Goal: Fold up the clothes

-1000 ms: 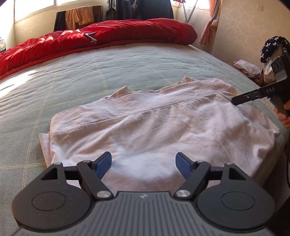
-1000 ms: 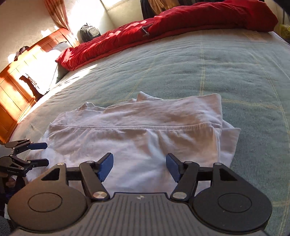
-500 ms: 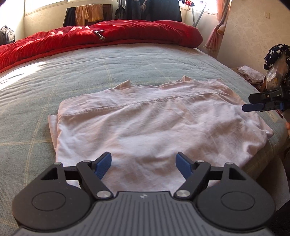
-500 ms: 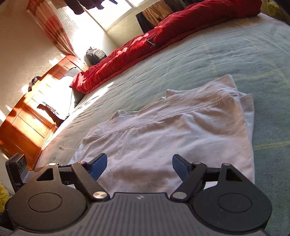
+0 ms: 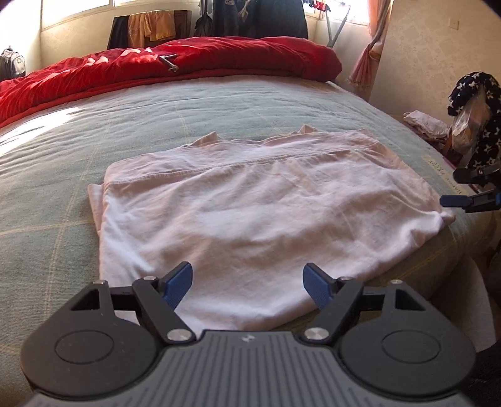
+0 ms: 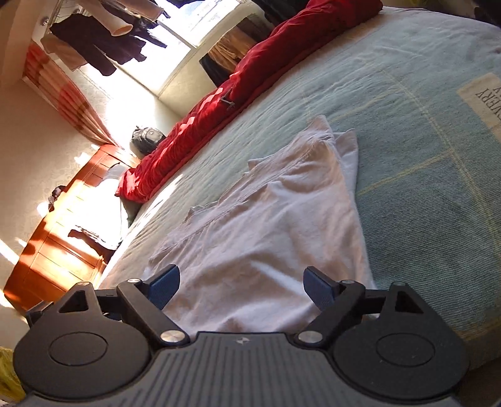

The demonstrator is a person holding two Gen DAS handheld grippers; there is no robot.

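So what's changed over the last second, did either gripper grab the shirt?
No grab. The right gripper rolled sideways and swung out past the shirt's right edge; the left gripper pulled back a little. Both stayed open, and the shirt stayed flat on the bed.

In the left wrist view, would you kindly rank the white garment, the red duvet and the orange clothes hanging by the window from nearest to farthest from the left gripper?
1. White garment, directly ahead of the left gripper.
2. Red duvet, along the bed's far edge.
3. Orange clothes, hanging behind the duvet, upper left.
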